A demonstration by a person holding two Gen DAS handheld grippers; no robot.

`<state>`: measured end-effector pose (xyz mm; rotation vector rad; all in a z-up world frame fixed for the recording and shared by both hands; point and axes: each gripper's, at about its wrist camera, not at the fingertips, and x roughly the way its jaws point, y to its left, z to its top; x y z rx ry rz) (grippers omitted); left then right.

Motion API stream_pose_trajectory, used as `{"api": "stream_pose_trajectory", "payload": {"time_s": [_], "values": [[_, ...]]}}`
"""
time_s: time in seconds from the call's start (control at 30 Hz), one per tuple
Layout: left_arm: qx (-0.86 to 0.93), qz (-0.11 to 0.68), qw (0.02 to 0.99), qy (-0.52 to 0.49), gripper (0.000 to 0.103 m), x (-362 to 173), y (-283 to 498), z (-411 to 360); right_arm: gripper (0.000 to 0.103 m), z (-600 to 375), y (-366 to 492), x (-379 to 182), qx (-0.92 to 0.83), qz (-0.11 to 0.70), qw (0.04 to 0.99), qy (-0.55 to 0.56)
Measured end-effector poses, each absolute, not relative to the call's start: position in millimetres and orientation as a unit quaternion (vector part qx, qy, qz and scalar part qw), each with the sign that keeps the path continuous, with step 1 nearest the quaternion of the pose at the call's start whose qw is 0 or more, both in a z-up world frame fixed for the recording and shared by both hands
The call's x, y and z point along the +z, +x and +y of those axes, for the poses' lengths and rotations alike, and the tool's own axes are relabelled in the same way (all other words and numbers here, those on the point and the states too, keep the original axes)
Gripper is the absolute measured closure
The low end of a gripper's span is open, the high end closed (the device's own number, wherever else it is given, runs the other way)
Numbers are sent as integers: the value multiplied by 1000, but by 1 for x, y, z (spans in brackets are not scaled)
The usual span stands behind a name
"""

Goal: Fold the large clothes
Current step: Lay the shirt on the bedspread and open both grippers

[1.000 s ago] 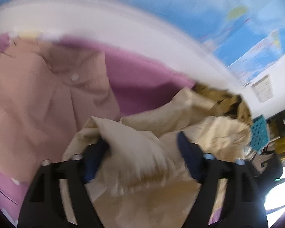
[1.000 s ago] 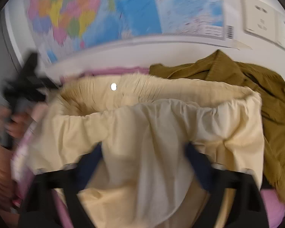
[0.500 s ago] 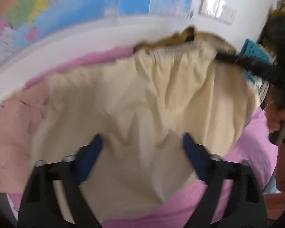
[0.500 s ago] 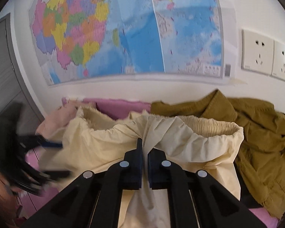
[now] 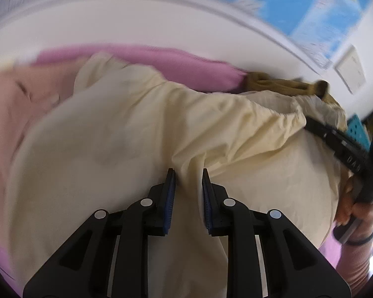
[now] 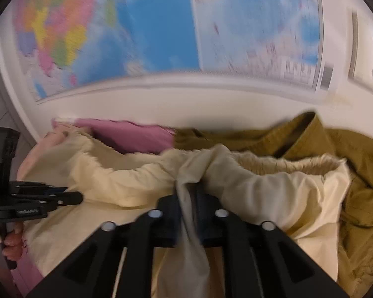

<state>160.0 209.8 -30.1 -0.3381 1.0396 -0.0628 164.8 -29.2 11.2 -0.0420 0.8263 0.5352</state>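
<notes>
Wall map [image 6: 161, 29] hanging behind pink bedding [image 5: 186, 67]; olive garment [image 6: 360, 173] lying at right. Cream garment [image 5: 112, 149] sprawling across bedding, elastic edge toward wall.

Left gripper [image 5: 186, 181]: jaws just closing, narrow, fold of cream cloth standing between pads.

Right gripper [image 6: 189, 193]: jaws just reopening slightly, pinching cream fabric.

Step, judged: securing two grip points. Next: lifting, spreading flat before folding.
</notes>
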Motion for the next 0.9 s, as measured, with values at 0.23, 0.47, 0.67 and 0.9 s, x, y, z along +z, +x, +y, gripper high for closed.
{"api": "stream_pose_trajectory", "payload": {"time_s": [0.23, 0.47, 0.67, 0.9], "values": [[-26, 503, 842, -191, 75, -48, 167, 230, 59, -42, 162, 5, 269, 412, 870, -21], [-5, 465, 875, -135, 64, -22, 151, 218, 80, -72, 145, 22, 234, 367, 898, -62], [-3, 494, 848, -192, 57, -33, 176, 238, 80, -102, 182, -6, 231, 406, 884, 15], [-2, 485, 857, -173, 55, -37, 173, 243, 62, -116, 143, 21, 234, 378, 896, 19]]}}
